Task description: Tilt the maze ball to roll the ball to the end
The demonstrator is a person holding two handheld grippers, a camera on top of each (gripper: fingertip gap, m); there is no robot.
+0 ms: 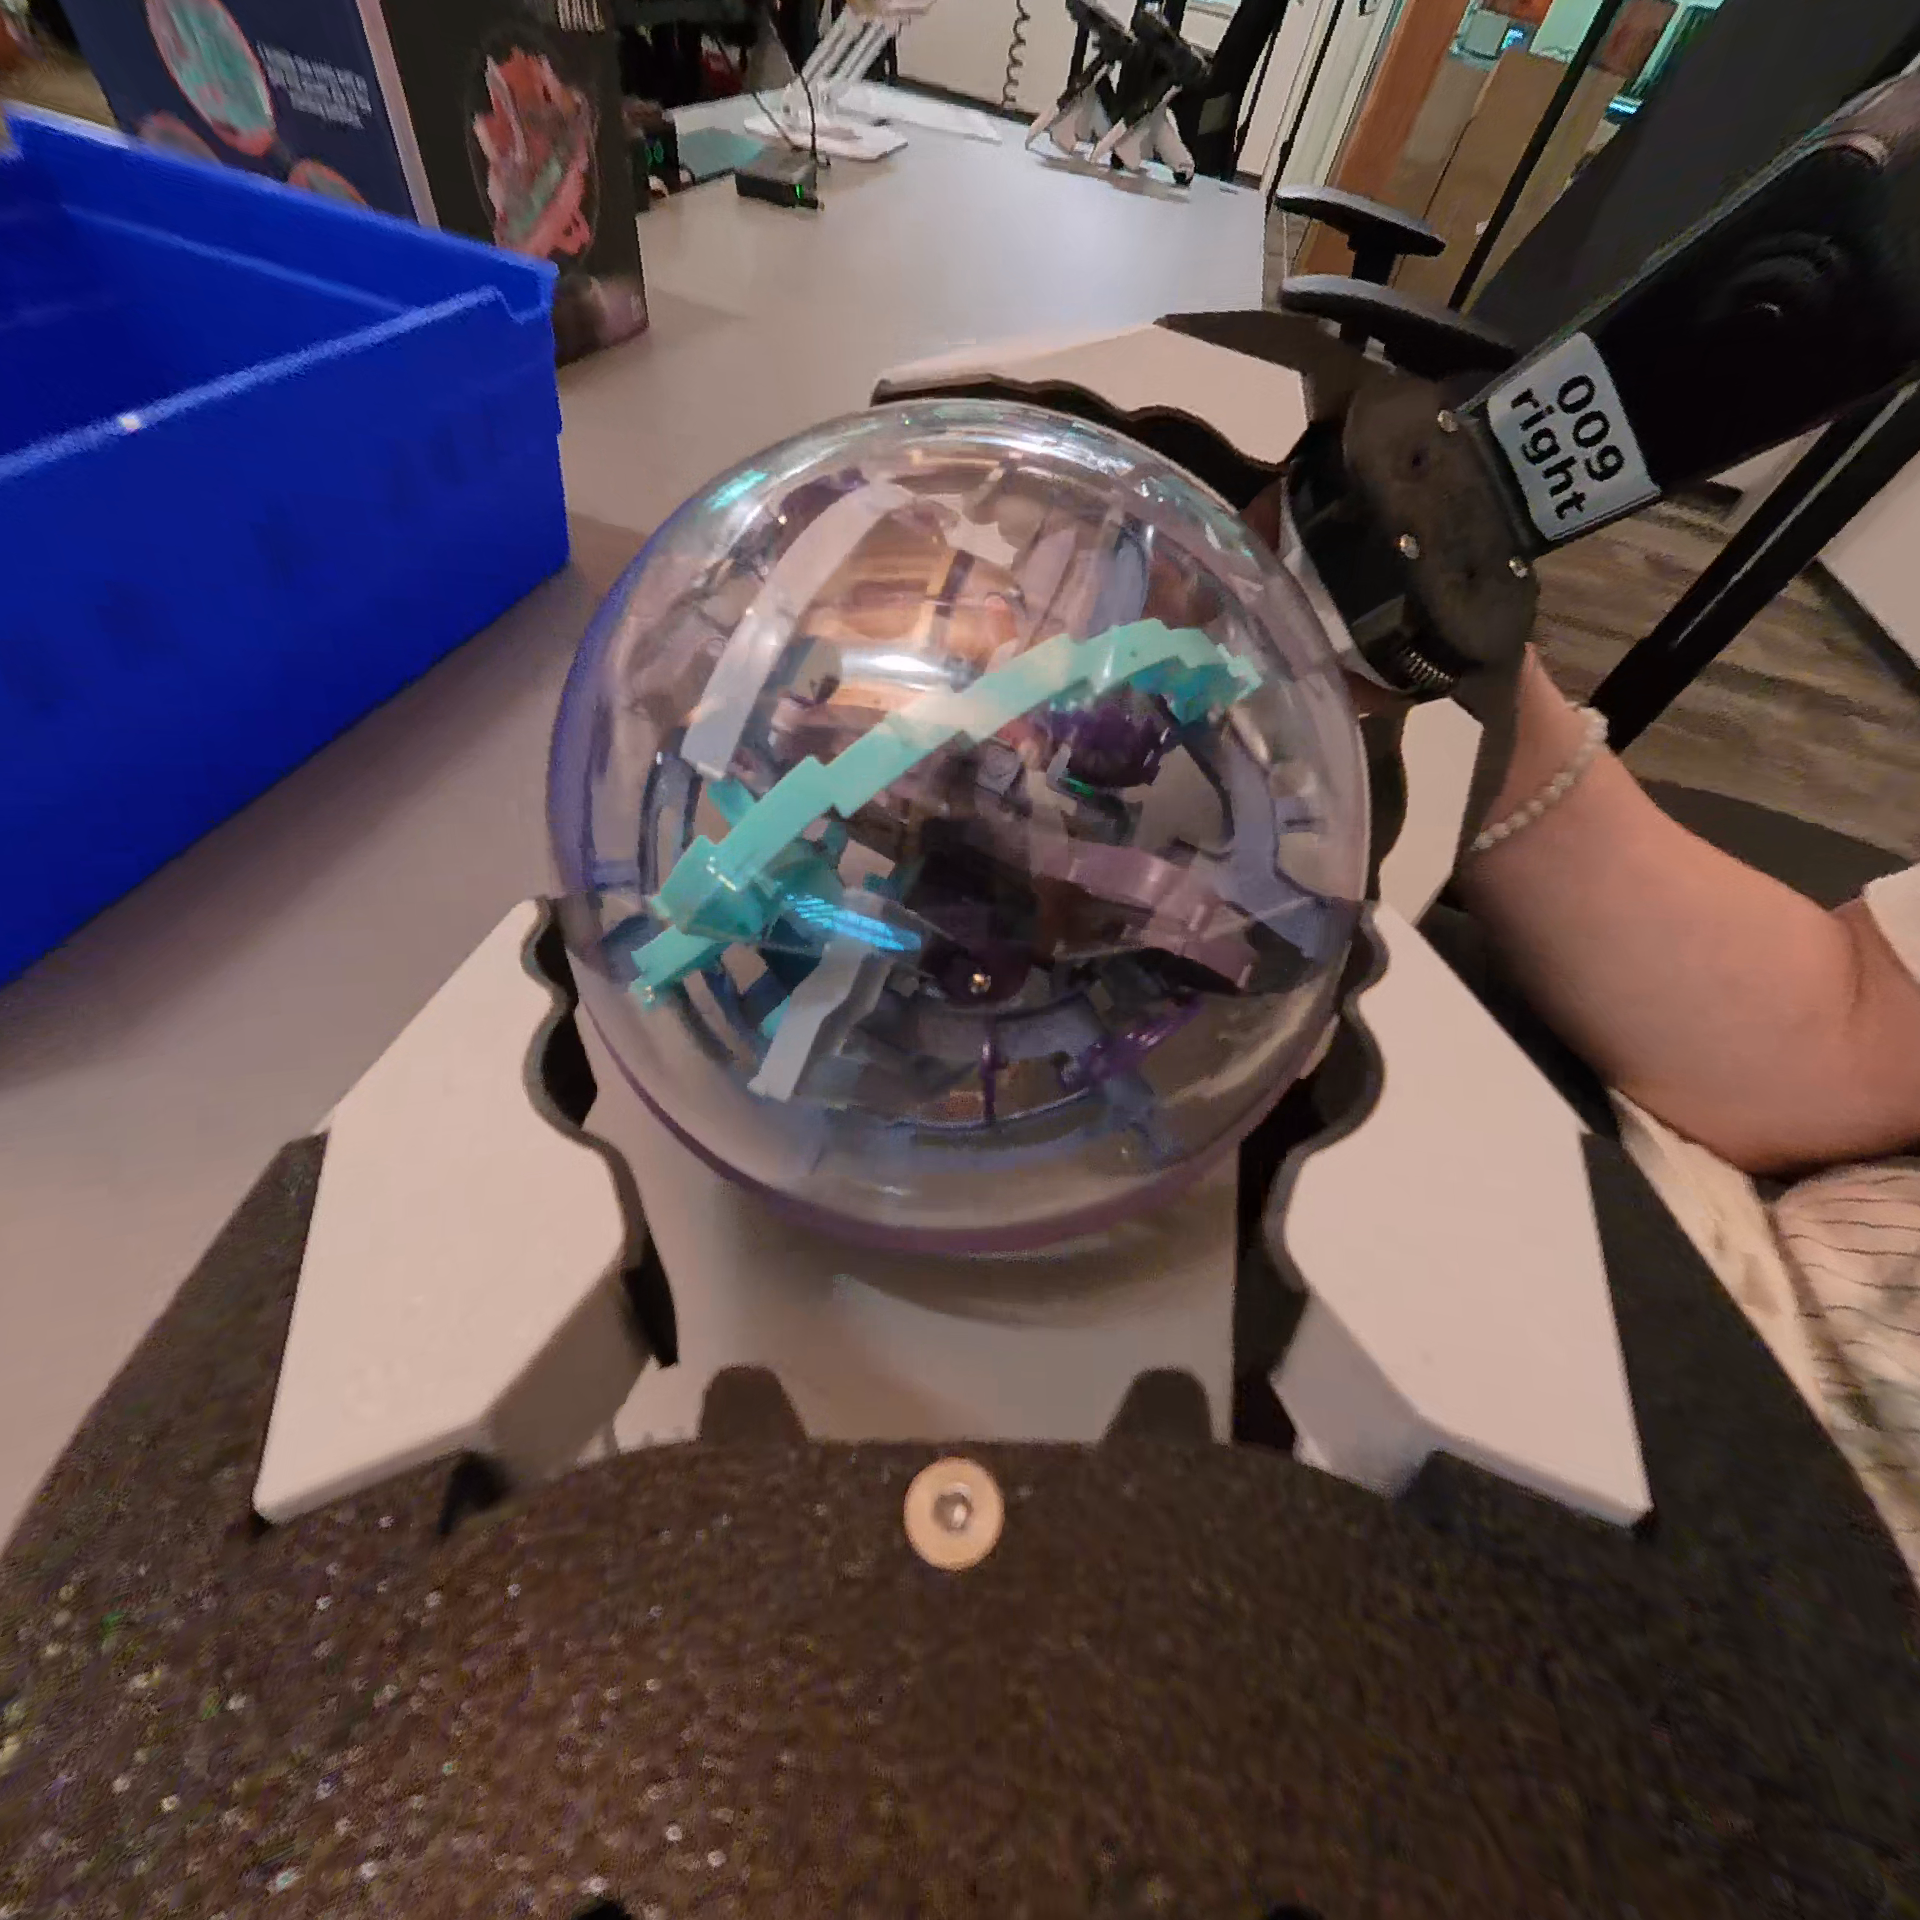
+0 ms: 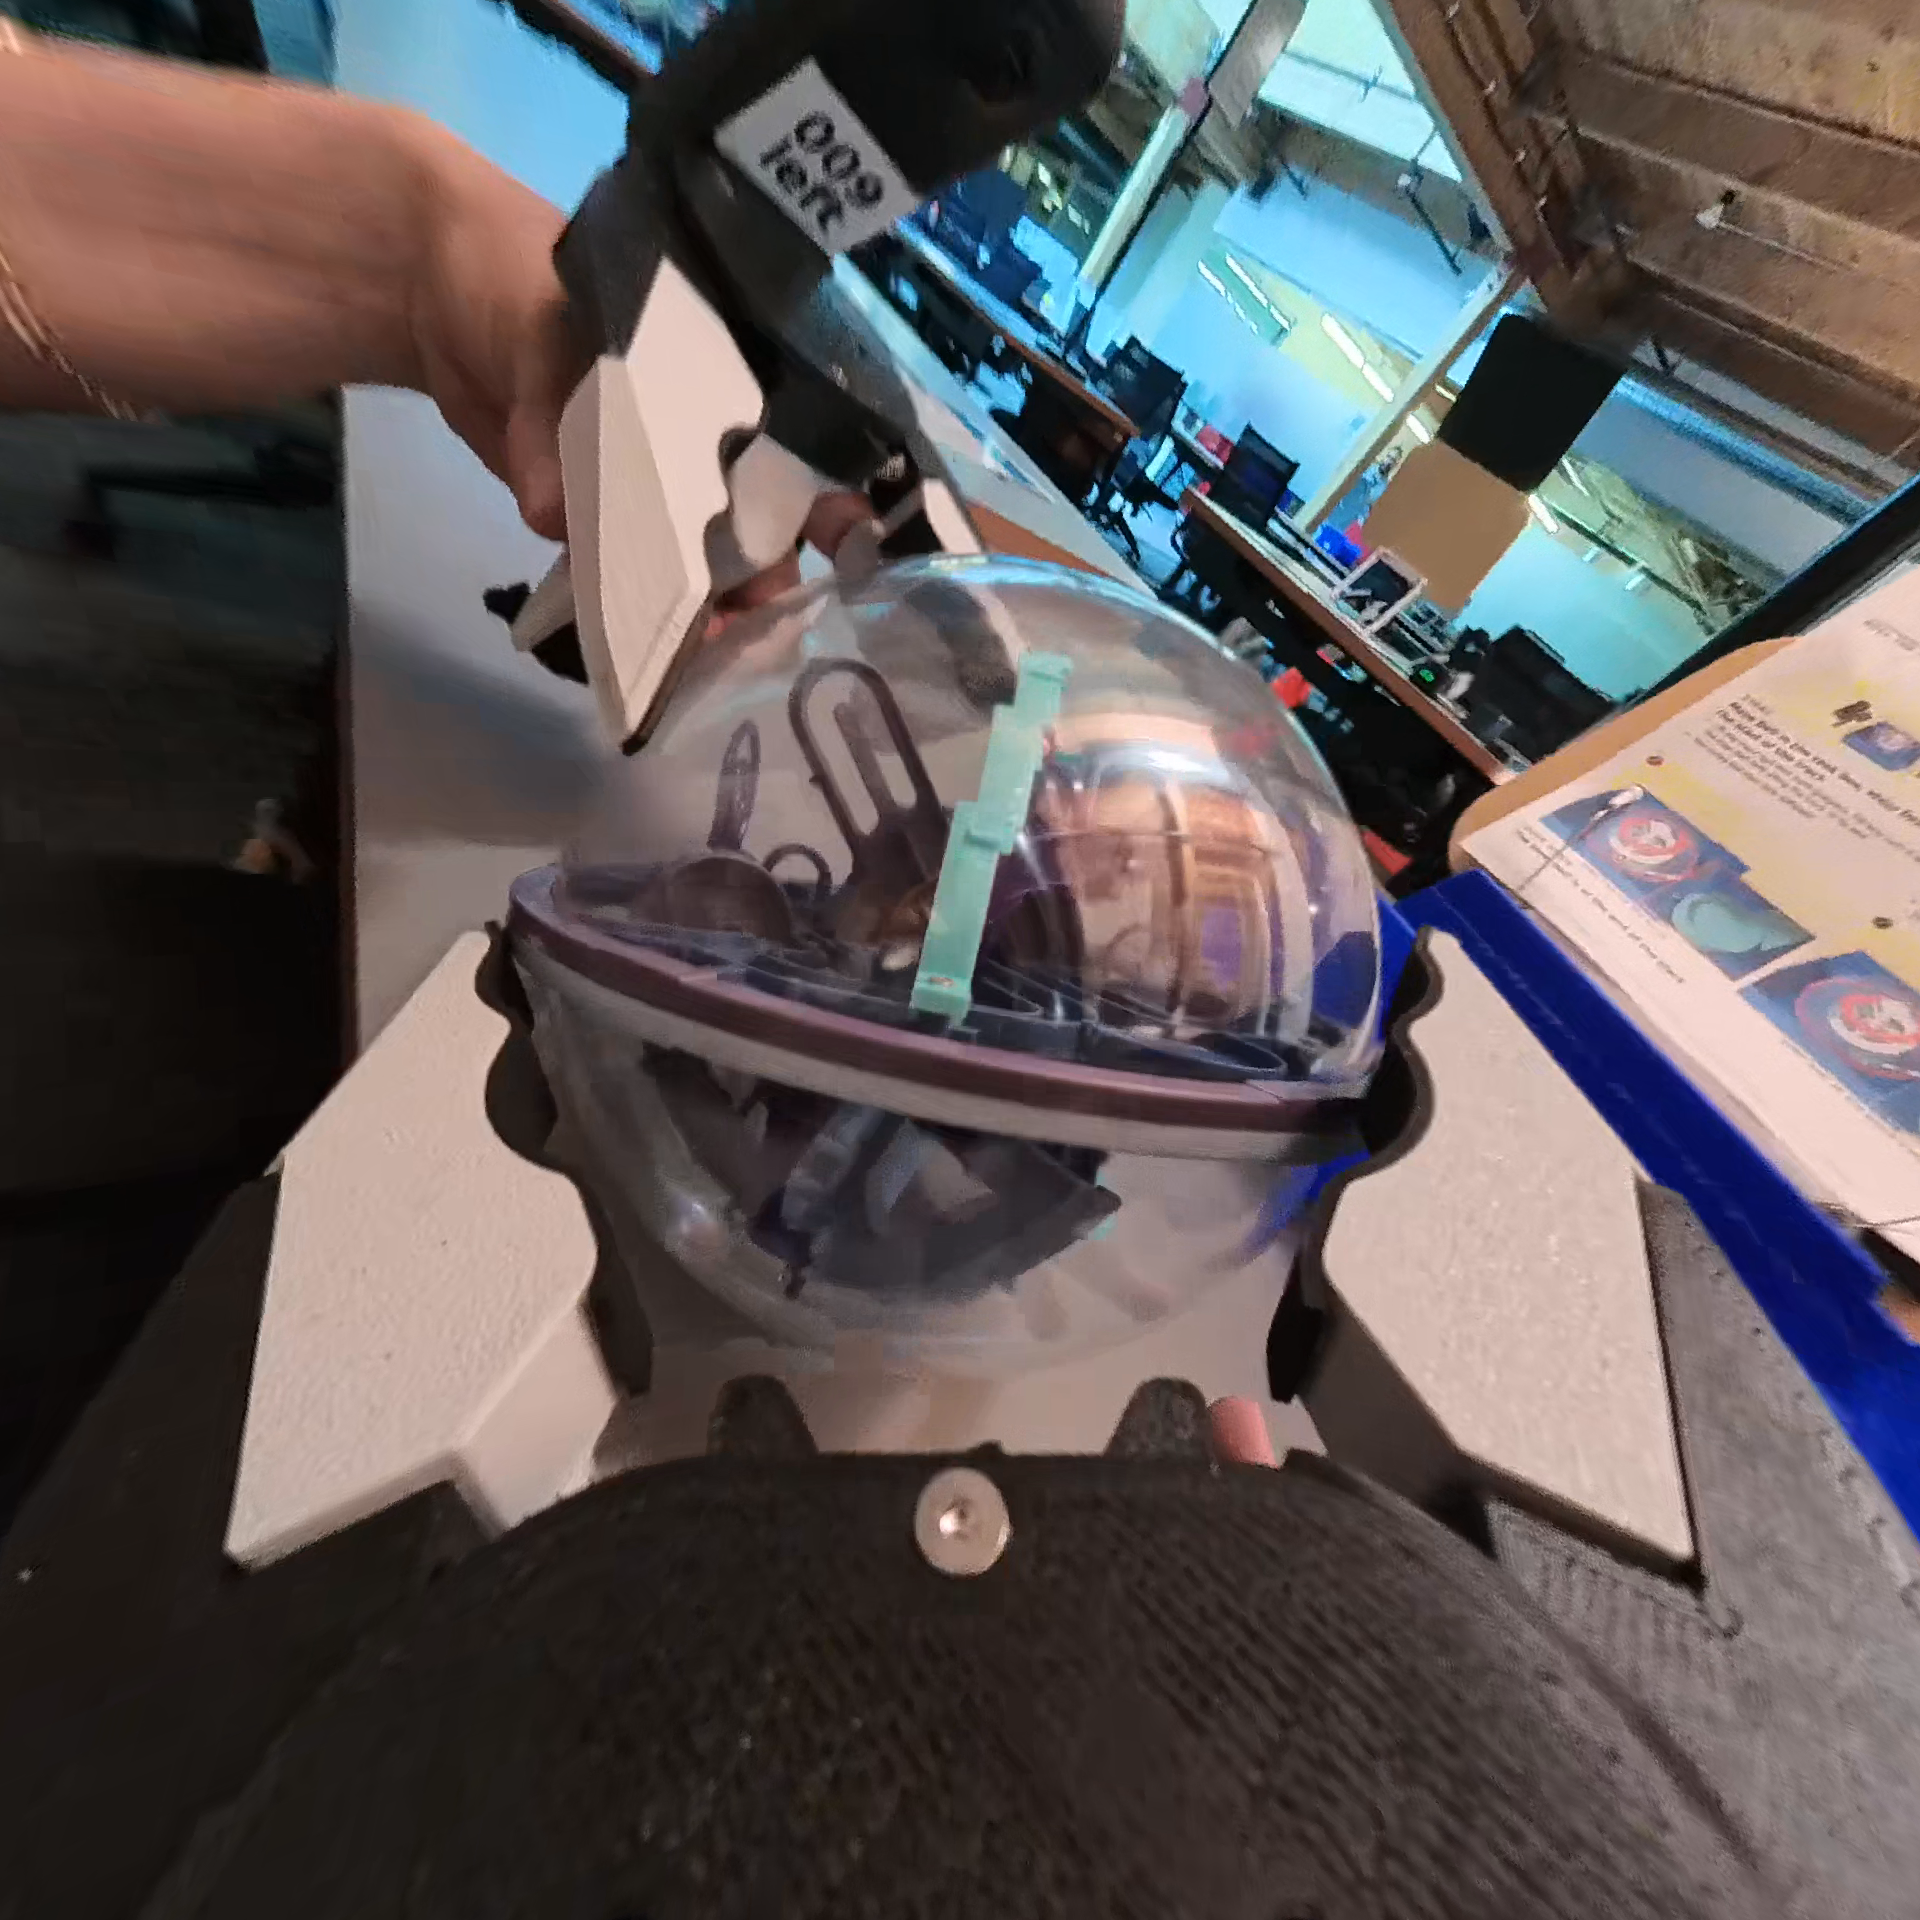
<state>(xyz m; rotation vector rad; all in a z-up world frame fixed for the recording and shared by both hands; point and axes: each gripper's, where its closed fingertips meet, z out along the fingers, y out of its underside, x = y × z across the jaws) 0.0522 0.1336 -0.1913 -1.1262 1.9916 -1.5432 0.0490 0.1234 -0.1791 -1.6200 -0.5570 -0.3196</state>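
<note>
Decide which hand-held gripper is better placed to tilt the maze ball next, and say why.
Neither clearly: the left hand-held gripper and right hand-held gripper both clamp the maze ball from opposite sides, so both should tilt together.

a pale grey tabletop runs back through the left wrist view, with a second pale desk section beyond it. black chair armrests stand at the table's far edge, and black stands rise behind them. to the right lies a patch of grey-brown floor. an orange-brown panel stands upright in the far right corner. in the right wrist view the room shows tilted: tall windows glow blue-white, rows of wood-edged desks with dark office chairs run beside them, and a rough brown wall fills the upper right. a black square panel hangs by the glass.
</note>
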